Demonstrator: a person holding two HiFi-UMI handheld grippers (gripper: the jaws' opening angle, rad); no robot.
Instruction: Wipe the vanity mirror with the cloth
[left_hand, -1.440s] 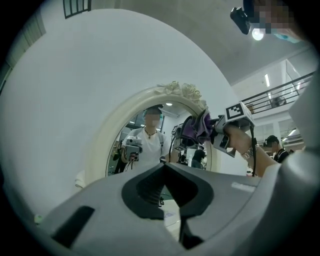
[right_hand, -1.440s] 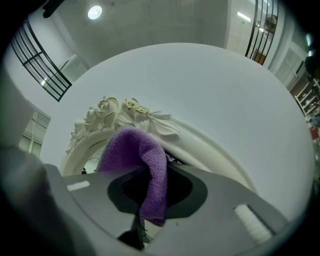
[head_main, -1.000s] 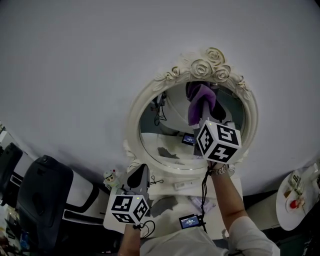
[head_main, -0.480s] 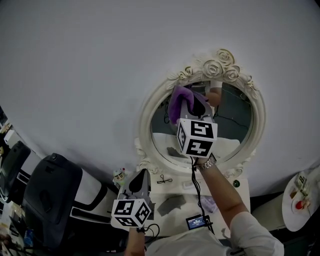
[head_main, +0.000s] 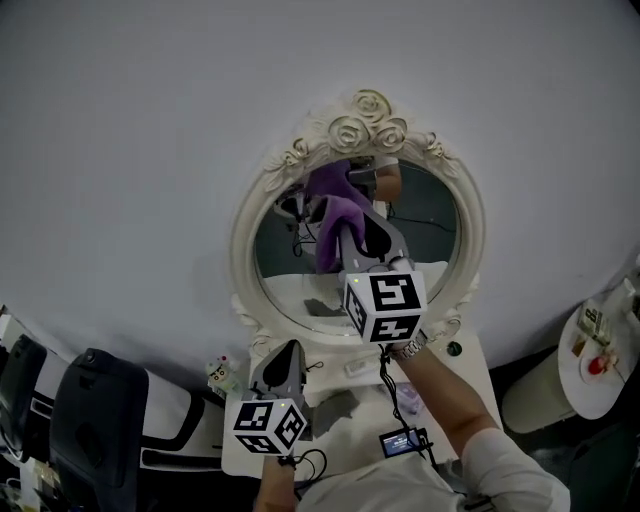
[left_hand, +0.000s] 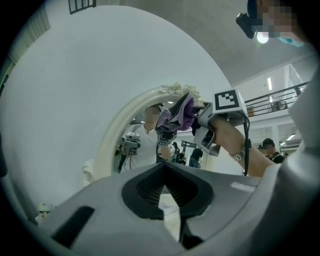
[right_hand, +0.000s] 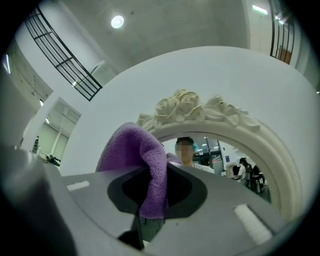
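One cloth (right_hand: 136, 150) in right gripper (right_hand: 152, 202), perhaps against mirror (head_main: 432, 250)

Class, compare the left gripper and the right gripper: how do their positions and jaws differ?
The right gripper is up in front of the mirror; the left gripper sits low, below its frame. The right gripper clamps the purple cloth; the left gripper is shut on nothing. Both carry marker cubes.
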